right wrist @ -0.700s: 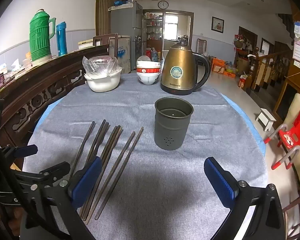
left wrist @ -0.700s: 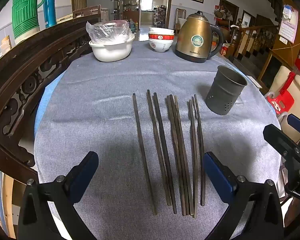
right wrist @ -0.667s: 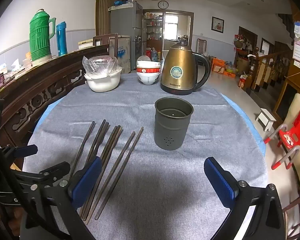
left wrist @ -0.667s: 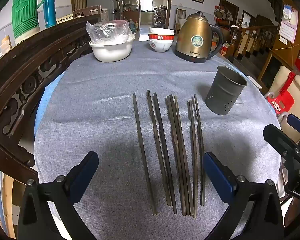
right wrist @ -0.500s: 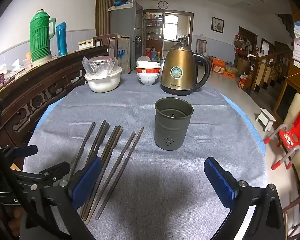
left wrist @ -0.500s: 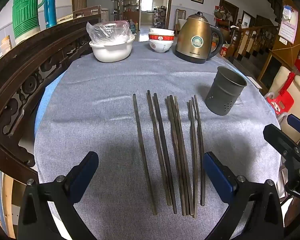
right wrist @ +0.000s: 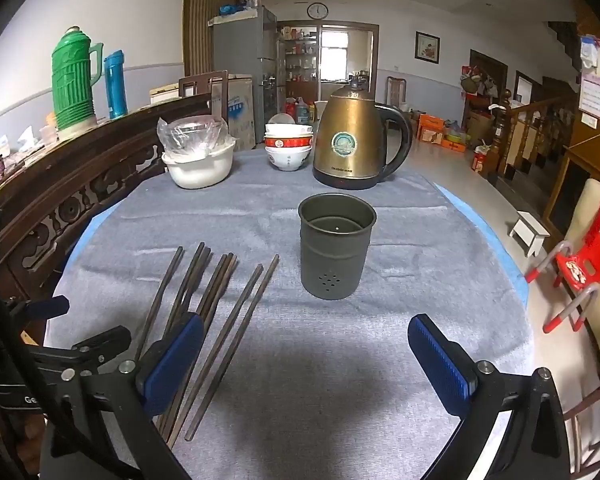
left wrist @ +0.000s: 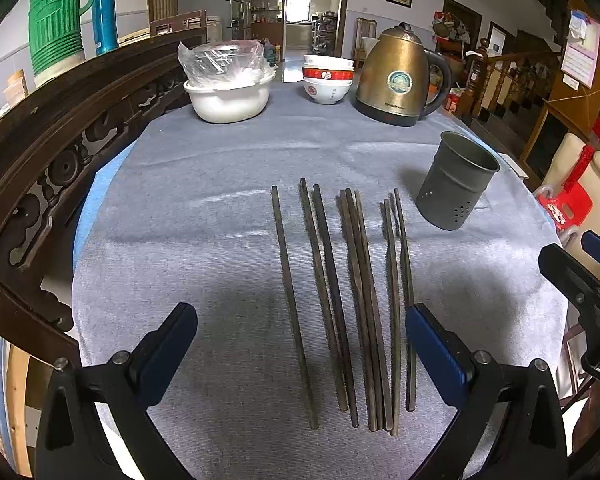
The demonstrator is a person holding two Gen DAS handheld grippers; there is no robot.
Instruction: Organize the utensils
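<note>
Several dark wooden chopsticks (left wrist: 352, 300) lie side by side on the grey tablecloth (left wrist: 204, 240), pointing away from me. A grey metal utensil holder (left wrist: 454, 186) stands upright and empty to their right. My left gripper (left wrist: 300, 344) is open, low over the near ends of the chopsticks. My right gripper (right wrist: 306, 354) is open over bare cloth in front of the holder (right wrist: 336, 246), with the chopsticks (right wrist: 216, 320) at its left. The right gripper also shows at the right edge of the left wrist view.
At the far side of the table stand a white bowl covered with plastic (left wrist: 228, 96), stacked red and white bowls (left wrist: 328, 80) and a brass electric kettle (left wrist: 398, 76). A carved dark wooden rail (left wrist: 40, 140) runs along the left. A red chair (right wrist: 580, 264) stands at the right.
</note>
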